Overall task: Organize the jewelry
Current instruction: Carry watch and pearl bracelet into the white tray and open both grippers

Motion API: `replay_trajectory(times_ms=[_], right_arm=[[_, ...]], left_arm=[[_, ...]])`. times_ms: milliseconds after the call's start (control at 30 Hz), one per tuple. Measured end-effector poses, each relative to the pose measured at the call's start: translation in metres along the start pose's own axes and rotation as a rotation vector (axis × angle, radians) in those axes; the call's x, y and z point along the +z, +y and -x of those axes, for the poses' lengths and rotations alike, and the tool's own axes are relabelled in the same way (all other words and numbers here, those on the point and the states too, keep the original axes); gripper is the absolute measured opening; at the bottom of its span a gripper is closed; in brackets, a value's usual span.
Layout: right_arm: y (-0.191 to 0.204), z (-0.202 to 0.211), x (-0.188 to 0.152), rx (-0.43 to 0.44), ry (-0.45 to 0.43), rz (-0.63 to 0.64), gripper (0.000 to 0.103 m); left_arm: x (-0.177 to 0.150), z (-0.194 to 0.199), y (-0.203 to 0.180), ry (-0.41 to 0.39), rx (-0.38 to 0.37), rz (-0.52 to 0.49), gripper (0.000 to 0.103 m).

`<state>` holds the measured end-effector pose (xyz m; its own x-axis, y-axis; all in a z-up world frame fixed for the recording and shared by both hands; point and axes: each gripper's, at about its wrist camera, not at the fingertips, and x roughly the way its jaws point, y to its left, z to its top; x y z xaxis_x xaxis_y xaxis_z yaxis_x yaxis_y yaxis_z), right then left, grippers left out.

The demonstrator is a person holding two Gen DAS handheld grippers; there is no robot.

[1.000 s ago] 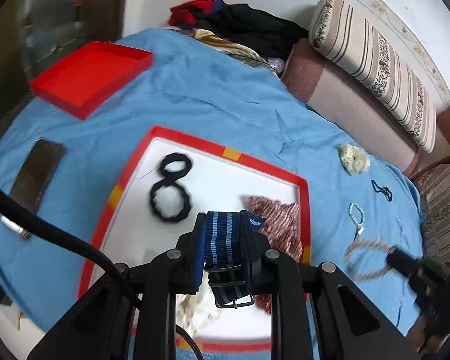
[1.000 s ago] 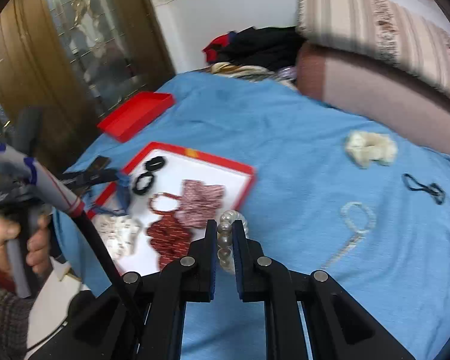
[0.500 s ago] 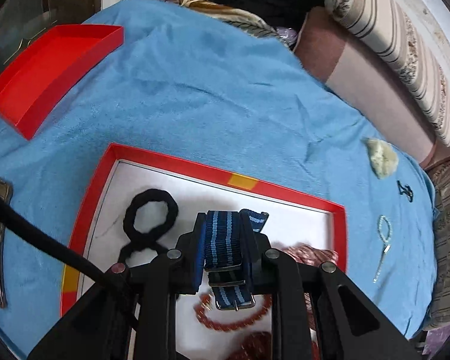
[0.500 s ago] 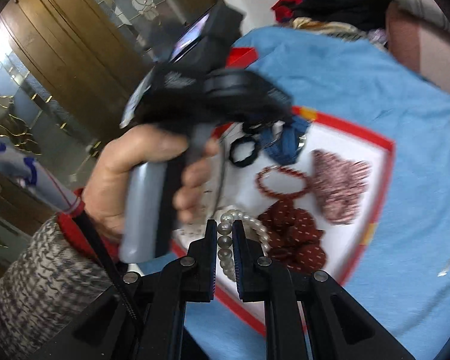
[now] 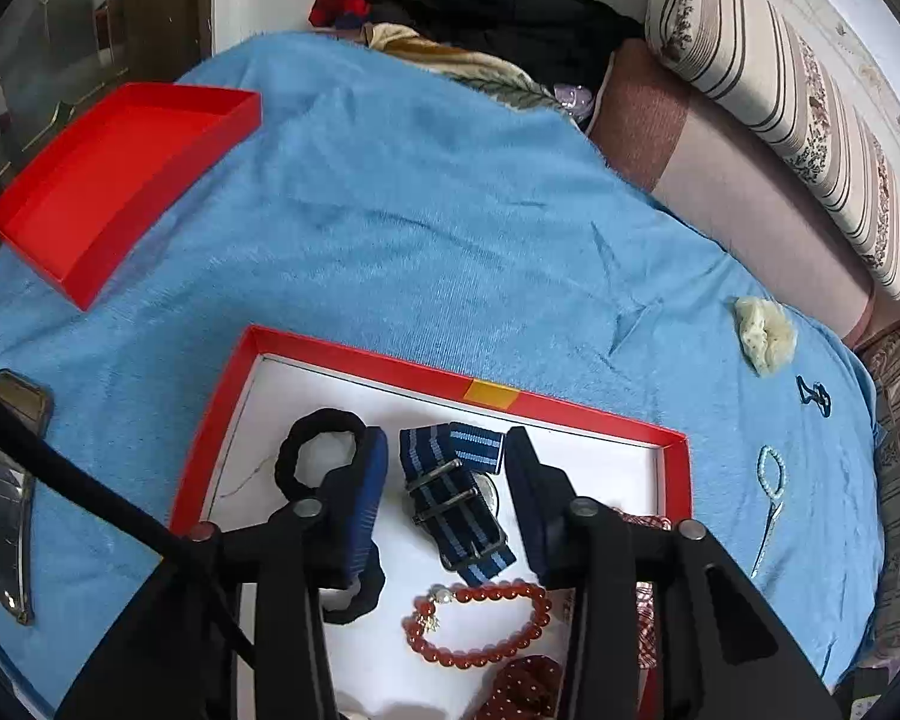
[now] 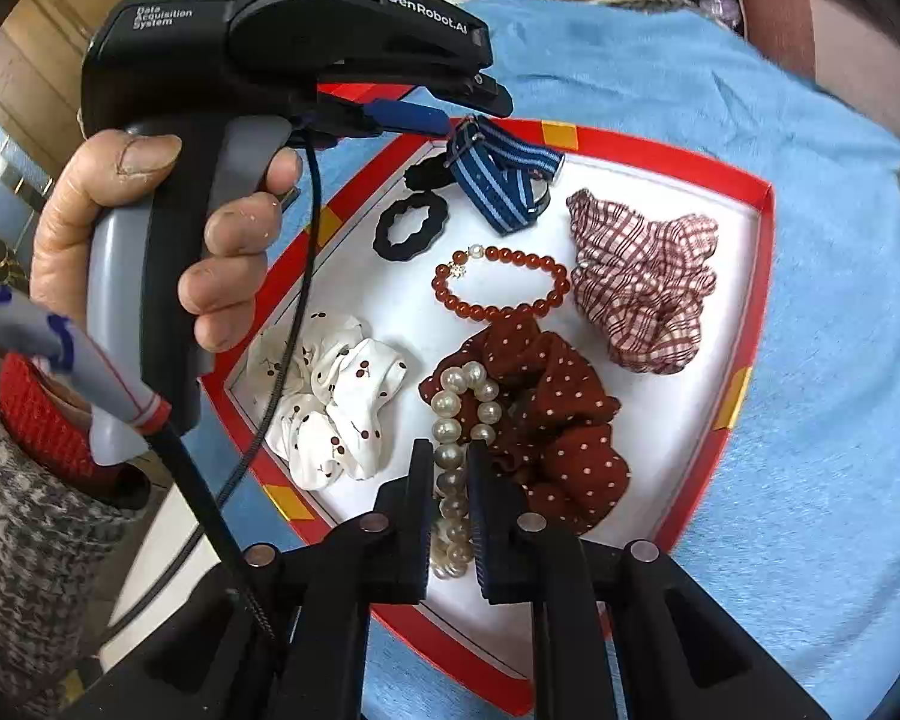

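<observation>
My left gripper [image 5: 447, 486] is open over the red-rimmed white tray [image 5: 354, 348]. A blue striped watch strap [image 5: 456, 504] lies on the tray floor between its fingers, free of them. My right gripper [image 6: 451, 474] is shut on a white pearl bracelet [image 6: 459, 420] and holds it low over the tray [image 6: 762, 240], above a dark red dotted scrunchie [image 6: 546, 408]. The strap also shows in the right wrist view [image 6: 498, 180], below the left gripper's body [image 6: 306, 30].
The tray holds black hair ties [image 6: 411, 222], a red bead bracelet [image 6: 501, 291], a checked scrunchie [image 6: 642, 282] and a white cherry scrunchie [image 6: 330, 396]. On the blue cloth lie a red lid [image 5: 108, 180], a phone [image 5: 6, 492], a cream scrunchie [image 5: 762, 330] and a pale bead chain [image 5: 771, 480].
My left gripper opened and let the blue strap drop onto the tray. My right gripper carried the pearl bracelet over the tray and lowered it.
</observation>
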<state>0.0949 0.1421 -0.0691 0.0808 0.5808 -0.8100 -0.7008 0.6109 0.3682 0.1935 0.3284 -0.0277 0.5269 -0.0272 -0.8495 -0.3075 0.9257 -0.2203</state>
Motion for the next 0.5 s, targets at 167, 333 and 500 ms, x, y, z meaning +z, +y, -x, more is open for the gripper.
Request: replay_trajectory(times_ms=[167, 333, 500], right_arm=[[0.009, 0.018, -0.003, -0.034, -0.035, 0.049, 0.039], [0.017, 0.043, -0.011, -0.059, -0.076, 0.083, 0.042], [-0.001, 0.072, -0.021, -0.095, -0.112, 0.051, 0.046]], left_arm=[[-0.002, 0.020, -0.005, -0.034, 0.011, 0.002, 0.050], [-0.006, 0.050, -0.007, -0.088, 0.033, 0.015, 0.061], [-0.020, 0.076, -0.015, -0.126, 0.097, -0.002, 0.062]])
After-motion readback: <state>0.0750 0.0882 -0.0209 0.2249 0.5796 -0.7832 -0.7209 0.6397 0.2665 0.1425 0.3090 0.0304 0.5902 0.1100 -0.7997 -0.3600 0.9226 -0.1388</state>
